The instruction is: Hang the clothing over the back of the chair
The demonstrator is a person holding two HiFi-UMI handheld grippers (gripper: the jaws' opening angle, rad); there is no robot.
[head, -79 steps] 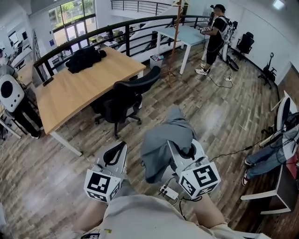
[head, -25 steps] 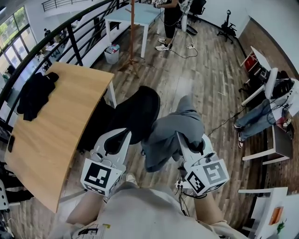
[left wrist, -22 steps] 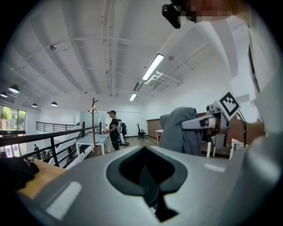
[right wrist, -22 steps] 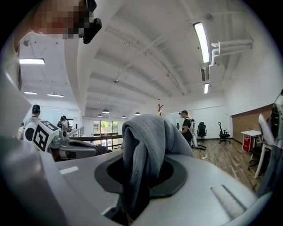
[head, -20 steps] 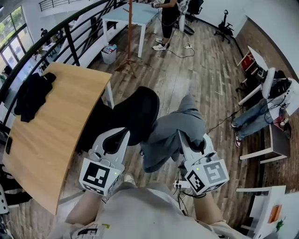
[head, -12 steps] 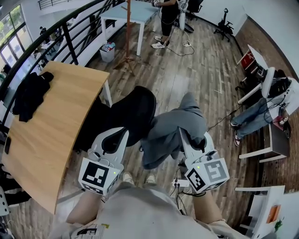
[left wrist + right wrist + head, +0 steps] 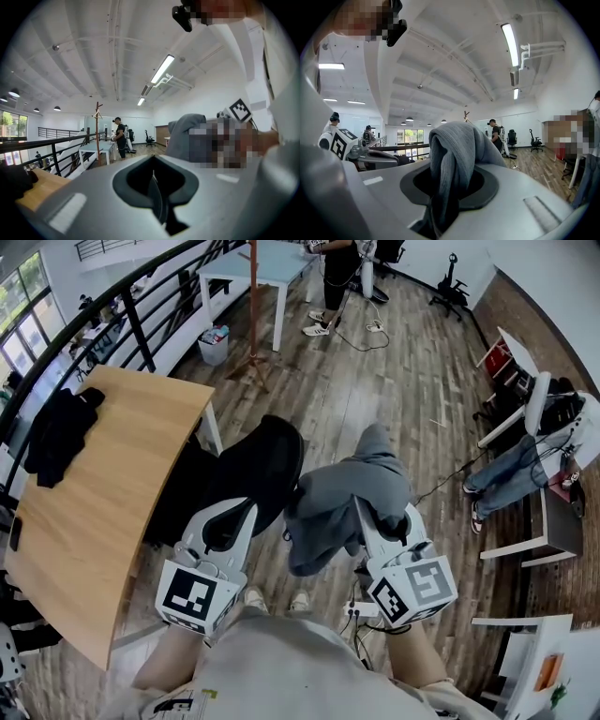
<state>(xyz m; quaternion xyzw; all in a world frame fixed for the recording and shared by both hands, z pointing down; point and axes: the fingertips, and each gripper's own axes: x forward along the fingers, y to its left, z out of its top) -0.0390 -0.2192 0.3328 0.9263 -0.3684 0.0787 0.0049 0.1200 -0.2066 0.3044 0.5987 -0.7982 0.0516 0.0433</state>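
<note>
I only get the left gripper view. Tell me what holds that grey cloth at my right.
Observer: The right gripper, its fingers shut on a bunched fold of the grey garment.
Operator: Find me the chair.
Observer: The black chair stands just ahead of your left gripper, beside the wooden table.
Operator: Say whether the garment is on it.
Observer: Not yet; it hangs from the right gripper beside the chair's back.

No words, brands or numbers can be read. Only black-and-white square marker patterns are shown, on the cube (image 7: 192,599) of the left hand-held gripper (image 7: 234,515) at seven o'clock and on the cube (image 7: 414,587) of the right hand-held gripper (image 7: 362,514) at five o'clock.
</note>
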